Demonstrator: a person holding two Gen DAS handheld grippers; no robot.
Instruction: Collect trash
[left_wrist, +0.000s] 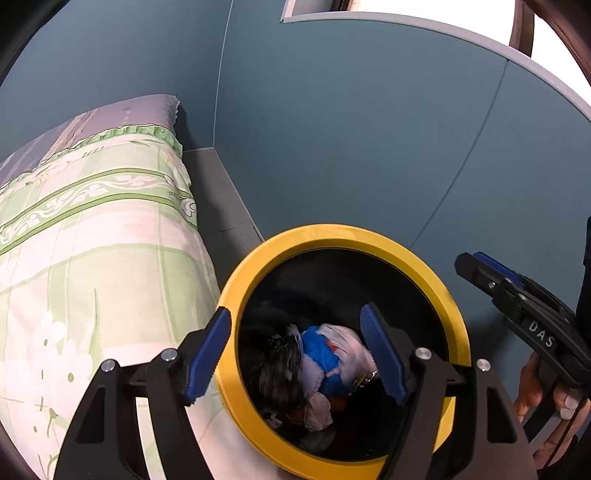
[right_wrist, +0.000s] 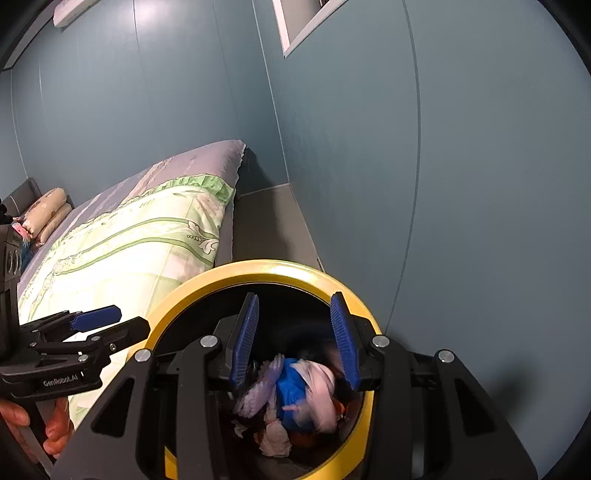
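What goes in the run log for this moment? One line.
left tool open over yellow-rimmed bin | right tool open over it | blue-and-white trash bundle inside bin | nothing gripped

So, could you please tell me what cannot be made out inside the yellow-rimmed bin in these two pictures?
- Blue and white bundle: motion-blurred in the right wrist view, so what it is stays unclear.
- Black interior of the yellow-rimmed round bin: too dark in both views to show its floor or depth.
- Bin's near rim: cut off by the picture edge and covered by the left gripper and the right gripper.
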